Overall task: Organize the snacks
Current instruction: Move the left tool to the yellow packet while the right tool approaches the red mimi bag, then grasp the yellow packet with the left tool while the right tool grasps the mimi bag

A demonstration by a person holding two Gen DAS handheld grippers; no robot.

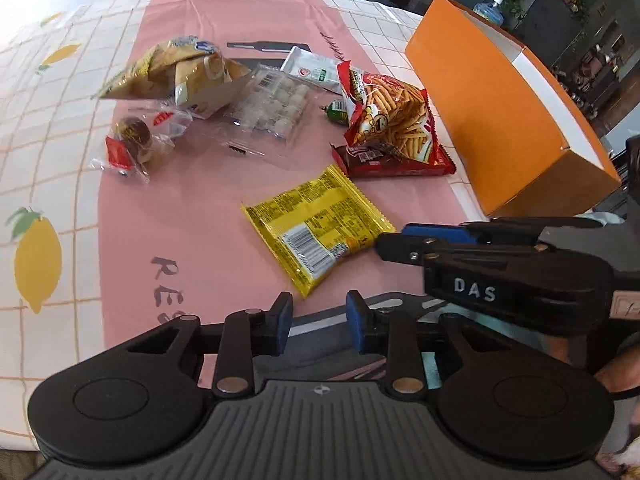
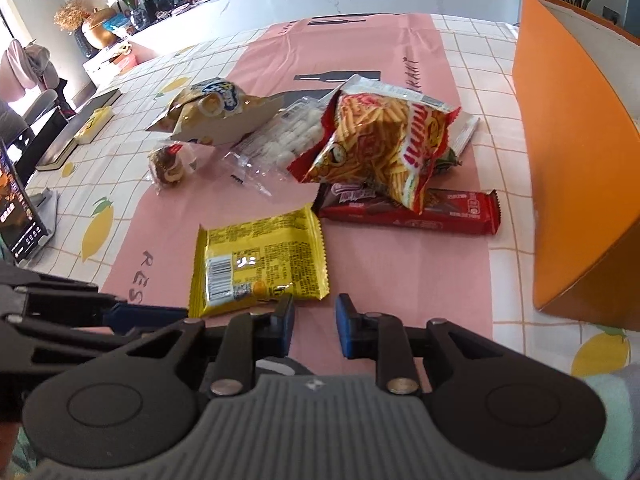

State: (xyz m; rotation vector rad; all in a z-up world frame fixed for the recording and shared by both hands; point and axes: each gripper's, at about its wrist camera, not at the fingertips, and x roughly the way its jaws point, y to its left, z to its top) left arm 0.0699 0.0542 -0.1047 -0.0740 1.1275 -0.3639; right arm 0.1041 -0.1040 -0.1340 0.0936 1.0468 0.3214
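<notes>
Left wrist view: the left gripper [image 1: 319, 322] hovers low over a pink mat [image 1: 192, 208] on the counter [image 1: 60, 128], jaws open and empty. A yellow snack packet [image 1: 316, 226] lies just beyond them; the right gripper [image 1: 394, 240] reaches its right edge. An orange box [image 1: 492, 108] stands right of the packet. Right wrist view: the right gripper [image 2: 316, 326], jaws open and empty, sits at the yellow snack packet [image 2: 260, 258]. Behind the packet, a fries bag [image 2: 380, 140] rests on a red chocolate bar [image 2: 420, 212].

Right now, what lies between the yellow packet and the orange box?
Only bare pink mat lies between the yellow packet and the orange box, as the right wrist view shows.
</notes>
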